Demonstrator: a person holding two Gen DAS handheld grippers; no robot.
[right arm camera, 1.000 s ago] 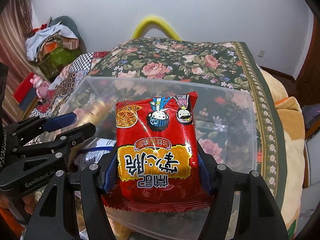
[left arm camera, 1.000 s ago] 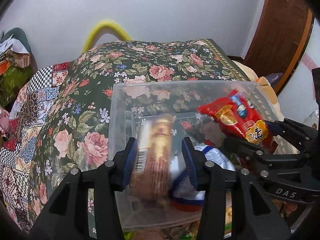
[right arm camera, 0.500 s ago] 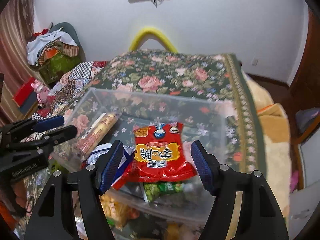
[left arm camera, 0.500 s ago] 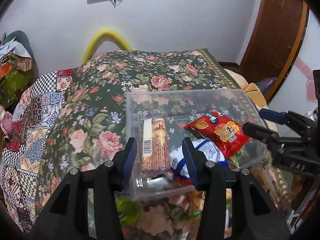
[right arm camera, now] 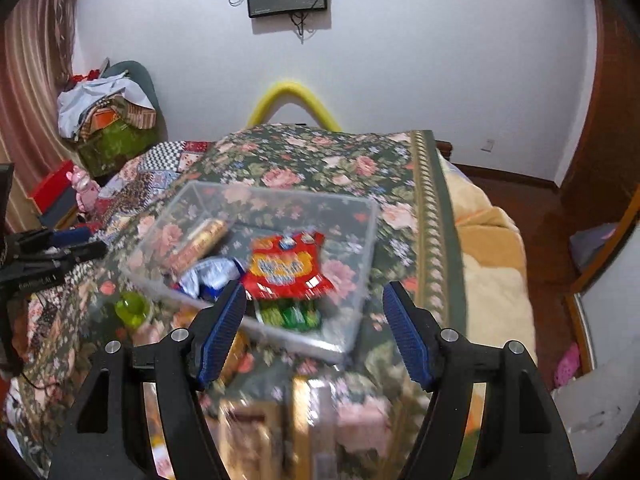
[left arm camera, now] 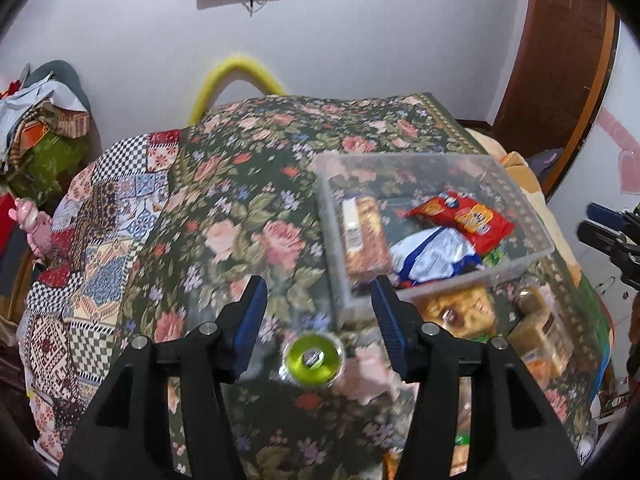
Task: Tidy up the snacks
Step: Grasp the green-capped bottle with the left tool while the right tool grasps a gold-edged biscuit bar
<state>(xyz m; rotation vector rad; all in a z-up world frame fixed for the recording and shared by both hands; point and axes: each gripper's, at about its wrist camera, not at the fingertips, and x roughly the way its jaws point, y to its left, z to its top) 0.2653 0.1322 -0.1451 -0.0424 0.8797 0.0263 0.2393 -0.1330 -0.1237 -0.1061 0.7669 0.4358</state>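
A clear plastic bin (left arm camera: 532,220) (right arm camera: 360,280) stands on the floral bedspread. In it lie a brown biscuit tube (left arm camera: 366,240) (right arm camera: 204,240), a red noodle packet (left arm camera: 460,216) (right arm camera: 286,268), a blue-white packet (left arm camera: 432,256) (right arm camera: 212,276) and a green packet (right arm camera: 288,314). My left gripper (left arm camera: 316,320) is open and empty, back and left of the bin, above a green round item (left arm camera: 312,360). My right gripper (right arm camera: 312,328) is open and empty, above the bin's near edge. More yellow-brown snack packs (left arm camera: 536,336) (right arm camera: 256,432) lie in front of the bin.
The floral bedspread (left arm camera: 248,184) covers the bed, with a patchwork quilt (left arm camera: 100,232) at the left. A pile of clothes (right arm camera: 108,120) and a pink toy (right arm camera: 84,188) sit at the left. A wooden door (left arm camera: 560,60) is at the right.
Both grippers let go of their snacks, the tube and the red packet, which now lie in the bin. Both grippers have pulled back and up, the left one also to the left.
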